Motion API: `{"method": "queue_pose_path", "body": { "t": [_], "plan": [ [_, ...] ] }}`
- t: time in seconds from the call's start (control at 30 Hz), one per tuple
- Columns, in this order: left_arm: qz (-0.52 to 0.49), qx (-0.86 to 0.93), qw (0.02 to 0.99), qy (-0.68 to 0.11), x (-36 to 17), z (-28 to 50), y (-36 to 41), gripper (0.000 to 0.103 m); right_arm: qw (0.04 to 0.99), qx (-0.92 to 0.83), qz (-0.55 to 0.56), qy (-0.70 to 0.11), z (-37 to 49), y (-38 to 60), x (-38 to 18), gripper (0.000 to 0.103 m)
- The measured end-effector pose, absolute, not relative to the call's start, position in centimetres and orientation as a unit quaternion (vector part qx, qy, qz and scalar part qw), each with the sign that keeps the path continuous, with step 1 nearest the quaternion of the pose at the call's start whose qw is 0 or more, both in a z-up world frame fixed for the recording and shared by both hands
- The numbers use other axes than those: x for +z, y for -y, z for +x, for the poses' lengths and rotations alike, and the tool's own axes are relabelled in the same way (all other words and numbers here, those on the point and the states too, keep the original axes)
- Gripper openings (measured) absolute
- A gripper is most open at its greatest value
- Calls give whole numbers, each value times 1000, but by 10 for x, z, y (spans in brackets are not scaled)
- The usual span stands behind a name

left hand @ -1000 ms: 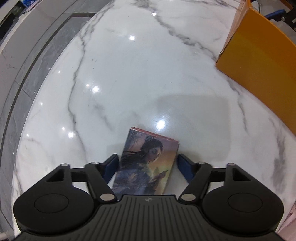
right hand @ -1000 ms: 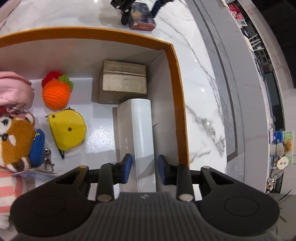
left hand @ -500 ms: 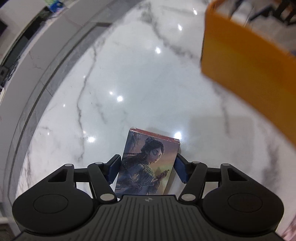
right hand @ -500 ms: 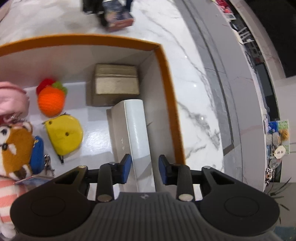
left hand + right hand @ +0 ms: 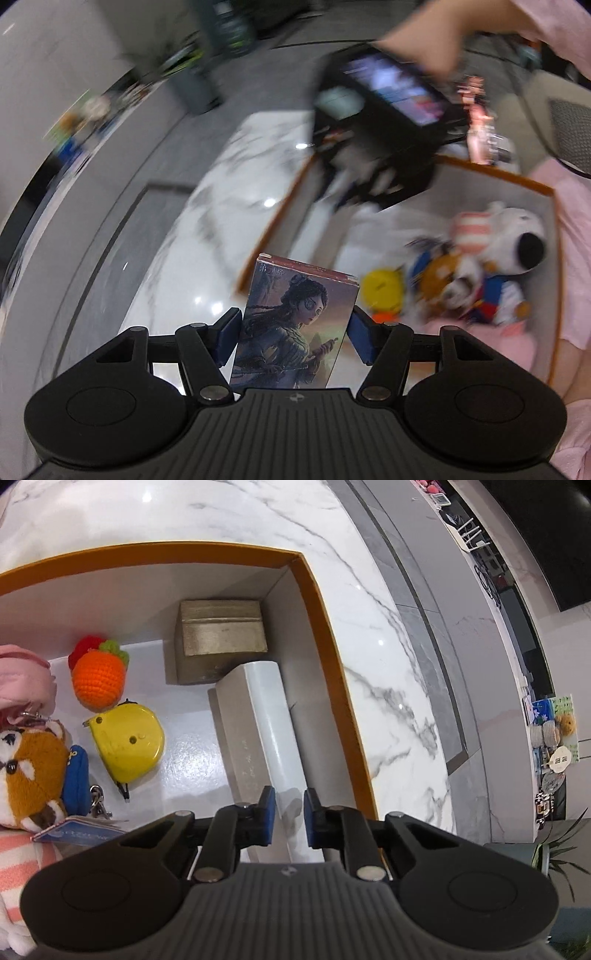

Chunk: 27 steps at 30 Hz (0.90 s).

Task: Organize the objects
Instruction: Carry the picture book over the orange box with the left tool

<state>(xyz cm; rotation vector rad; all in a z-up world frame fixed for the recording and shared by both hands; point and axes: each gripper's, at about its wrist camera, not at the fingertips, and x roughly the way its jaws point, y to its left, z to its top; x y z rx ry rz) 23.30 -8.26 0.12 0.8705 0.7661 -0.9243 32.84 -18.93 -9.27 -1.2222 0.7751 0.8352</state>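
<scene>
My left gripper [image 5: 295, 326] is shut on an illustrated card box [image 5: 301, 295], both blue pads pressed on its sides, held up in the air beside the orange-rimmed storage box [image 5: 275, 225]. That view is blurred by motion. A hand [image 5: 424, 40] holds the other gripper's black housing [image 5: 388, 122] above the storage box. In the right wrist view my right gripper [image 5: 289, 806] hovers over the near end of a long white box [image 5: 262, 716] lying inside the storage box [image 5: 325, 627]. Its jaws are closing, a narrow gap remains, and nothing is pinched between them.
Inside the storage box lie a gold-brown carton [image 5: 221, 635], a crocheted orange fruit [image 5: 98, 679], a yellow tape measure [image 5: 129, 738], a red-panda plush [image 5: 29, 771] and a white dog plush [image 5: 517, 236]. The marble tabletop [image 5: 369, 646] runs along the right wall; grey floor lies beyond it.
The left gripper has lifted the card box off the marble and swung it toward the storage box. The right gripper's jaws have narrowed above the white box.
</scene>
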Motion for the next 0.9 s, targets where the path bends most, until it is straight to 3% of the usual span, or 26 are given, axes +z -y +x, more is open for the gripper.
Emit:
{"method": "queue_pose_path", "body": {
  "t": [0.3, 0.67, 0.9],
  "plan": [
    [436, -494, 664, -353, -60, 229, 167, 71, 683, 398, -488, -370, 338, 216, -89, 15],
    [397, -516, 642, -404, -113, 276, 201, 71, 679, 431, -445, -394, 362, 215, -84, 16],
    [399, -527, 638, -396, -133, 276, 213, 71, 683, 438, -417, -410, 369, 231, -79, 16]
  ]
}}
